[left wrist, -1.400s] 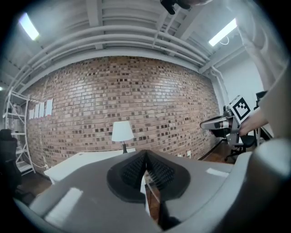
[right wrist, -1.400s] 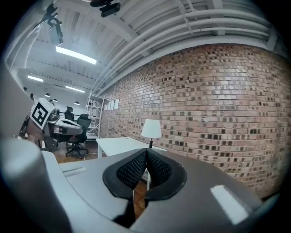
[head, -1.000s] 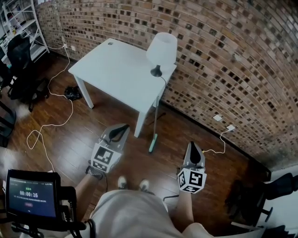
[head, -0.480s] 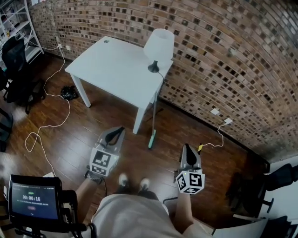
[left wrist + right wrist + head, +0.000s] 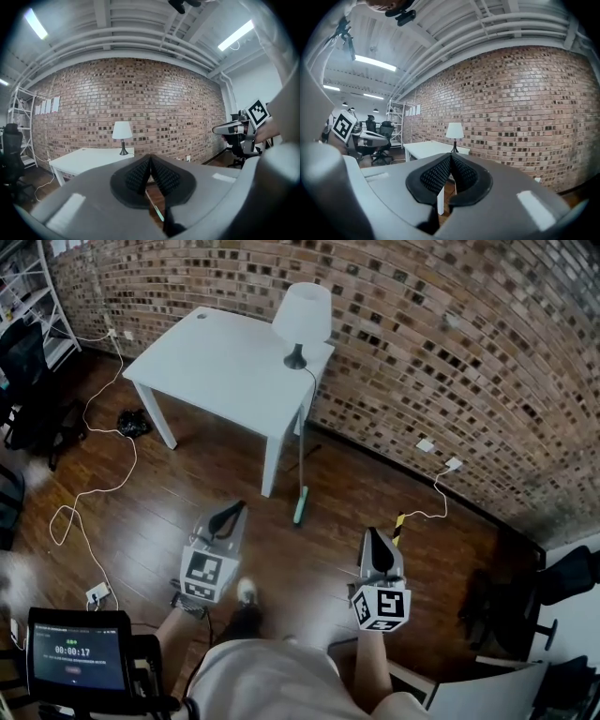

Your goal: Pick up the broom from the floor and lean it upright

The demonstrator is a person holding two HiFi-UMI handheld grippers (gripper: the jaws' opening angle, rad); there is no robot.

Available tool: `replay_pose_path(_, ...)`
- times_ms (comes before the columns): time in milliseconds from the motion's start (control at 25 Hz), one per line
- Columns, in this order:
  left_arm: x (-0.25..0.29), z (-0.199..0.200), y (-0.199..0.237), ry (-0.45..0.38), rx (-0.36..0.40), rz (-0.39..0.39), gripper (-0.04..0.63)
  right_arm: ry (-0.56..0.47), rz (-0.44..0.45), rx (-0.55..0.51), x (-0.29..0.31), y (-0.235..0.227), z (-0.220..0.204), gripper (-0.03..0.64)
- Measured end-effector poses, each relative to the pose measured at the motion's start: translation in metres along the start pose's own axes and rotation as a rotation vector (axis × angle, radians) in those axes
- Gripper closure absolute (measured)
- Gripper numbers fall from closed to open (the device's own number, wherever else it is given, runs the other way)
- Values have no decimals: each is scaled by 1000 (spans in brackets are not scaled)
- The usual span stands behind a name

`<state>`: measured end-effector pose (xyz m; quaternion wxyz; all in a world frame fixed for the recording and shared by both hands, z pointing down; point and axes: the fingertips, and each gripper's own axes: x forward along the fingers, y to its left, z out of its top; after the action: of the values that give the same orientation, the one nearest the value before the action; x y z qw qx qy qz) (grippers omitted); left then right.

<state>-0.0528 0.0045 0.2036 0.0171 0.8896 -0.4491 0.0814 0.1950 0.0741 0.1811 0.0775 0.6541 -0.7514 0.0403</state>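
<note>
The broom (image 5: 300, 486) stands upright with its green head on the wood floor and its thin handle leaning on the edge of the white table (image 5: 220, 367). My left gripper (image 5: 232, 511) hovers to the near left of the broom head, shut and empty. Nearer than the broom and to its right, my right gripper (image 5: 372, 537) is also shut, with nothing in it. In the left gripper view the closed jaws (image 5: 150, 158) point at the brick wall, and a bit of the green broom head (image 5: 159, 214) shows below them. The right gripper (image 5: 450, 156) shows its pads pressed together.
A white lamp (image 5: 301, 318) stands on the table by the brick wall (image 5: 450, 352). White cables (image 5: 84, 493) trail over the floor at left, and another cable with a yellow-black end (image 5: 397, 524) runs from a wall socket. Office chairs (image 5: 28, 381) stand at far left, and another chair (image 5: 525, 615) at right.
Both grippers have drawn back a little from the broom and table, still shut. The person's feet have shifted. The broom stays leaning where it was.
</note>
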Motion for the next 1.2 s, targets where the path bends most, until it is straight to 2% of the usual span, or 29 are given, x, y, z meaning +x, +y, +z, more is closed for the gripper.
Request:
replay_pose_path(200, -43, -3, -75, -8, 2, -7, 592, 9, -15, 57, -76, -14, -23, 604)
replay_pose_path(400, -94, -16, -158, -2, 15, -21, 592, 34, 44, 15, -151, -16, -44, 604)
replay_pose_path(600, -147, -25, -217, 23, -3, -27, 592, 63, 37, 83, -217, -25, -70, 604)
replay_pose_path(880, -178, -3, -226, -10, 11, -37, 592, 28, 48, 109, -257, -14, -58, 604)
replay_pose_path(1200, -184, 20, -189, -65, 41, -46, 593, -55, 36, 135, -247, 13, -35, 604)
